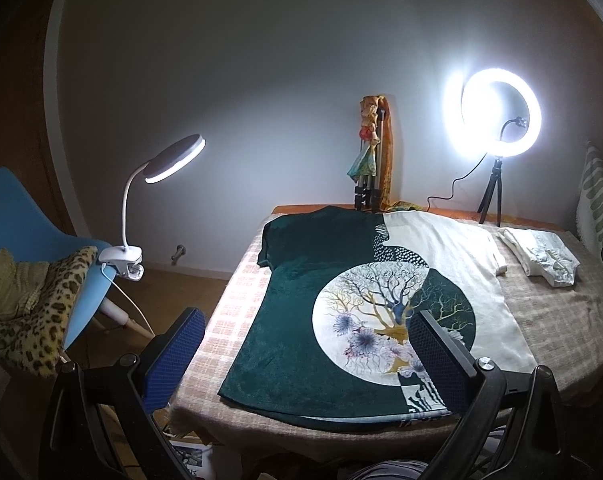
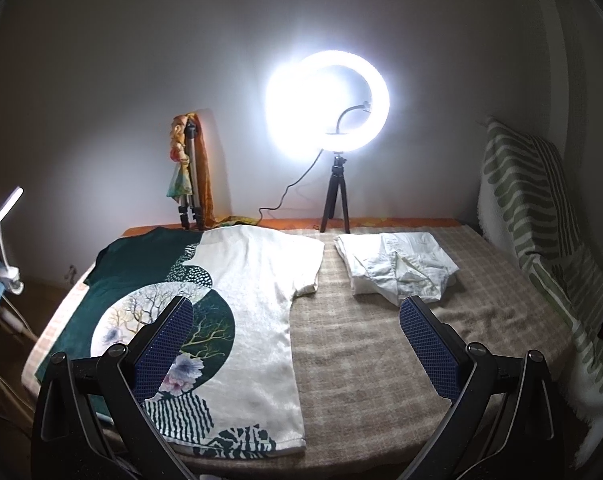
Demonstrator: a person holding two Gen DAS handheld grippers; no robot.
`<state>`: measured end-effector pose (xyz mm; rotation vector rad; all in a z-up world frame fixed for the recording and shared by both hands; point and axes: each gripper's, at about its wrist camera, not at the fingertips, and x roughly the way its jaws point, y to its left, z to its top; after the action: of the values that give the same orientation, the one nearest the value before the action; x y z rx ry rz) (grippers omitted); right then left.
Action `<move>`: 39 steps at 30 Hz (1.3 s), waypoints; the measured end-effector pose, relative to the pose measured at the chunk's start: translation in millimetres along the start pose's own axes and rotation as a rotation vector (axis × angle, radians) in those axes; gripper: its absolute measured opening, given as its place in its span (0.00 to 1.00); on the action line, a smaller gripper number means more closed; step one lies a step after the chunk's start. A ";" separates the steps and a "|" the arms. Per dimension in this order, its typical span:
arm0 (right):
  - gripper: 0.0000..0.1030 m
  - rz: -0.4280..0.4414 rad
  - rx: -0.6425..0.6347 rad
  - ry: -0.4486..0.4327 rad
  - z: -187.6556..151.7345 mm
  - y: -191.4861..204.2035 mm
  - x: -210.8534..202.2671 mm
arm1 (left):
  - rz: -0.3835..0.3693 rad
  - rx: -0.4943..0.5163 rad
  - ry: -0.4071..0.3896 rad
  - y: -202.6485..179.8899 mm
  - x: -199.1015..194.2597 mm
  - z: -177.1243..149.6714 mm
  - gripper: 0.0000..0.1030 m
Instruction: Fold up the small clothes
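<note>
A green and cream T-shirt (image 1: 301, 312) with a round tree print lies spread flat on the checked table cover (image 1: 225, 308); it also shows in the right wrist view (image 2: 257, 300). A folded white garment (image 1: 541, 258) lies at the far right of the table, also in the right wrist view (image 2: 397, 268). My left gripper (image 1: 307, 338) is open and empty, above the shirt's near hem. My right gripper (image 2: 295, 334) is open and empty, above the shirt's right edge and the bare cover.
A lit ring light on a small tripod (image 2: 335, 196) stands at the table's far edge, beside a folded tripod wrapped in a scarf (image 2: 189, 176). A clip lamp (image 1: 141, 216) sits on a blue chair (image 1: 17, 216) at left. A striped cushion (image 2: 541, 216) is at right.
</note>
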<state>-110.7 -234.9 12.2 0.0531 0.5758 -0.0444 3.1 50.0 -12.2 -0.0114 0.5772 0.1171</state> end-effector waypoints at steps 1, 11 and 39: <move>1.00 0.005 -0.004 0.001 1.1 2.8 2.0 | 0.003 -0.001 0.004 1.5 2.0 -0.9 1.00; 1.00 0.108 -0.067 0.018 18.7 42.2 34.9 | -0.018 -0.047 0.075 32.6 33.7 -19.0 0.85; 0.90 0.624 -0.278 0.365 59.7 293.4 241.1 | -0.129 -0.177 0.285 127.7 172.2 -111.9 0.40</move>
<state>140.4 47.6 -58.2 -0.0318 0.9038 0.6634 71.0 190.5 -197.0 -0.2403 0.8475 0.0404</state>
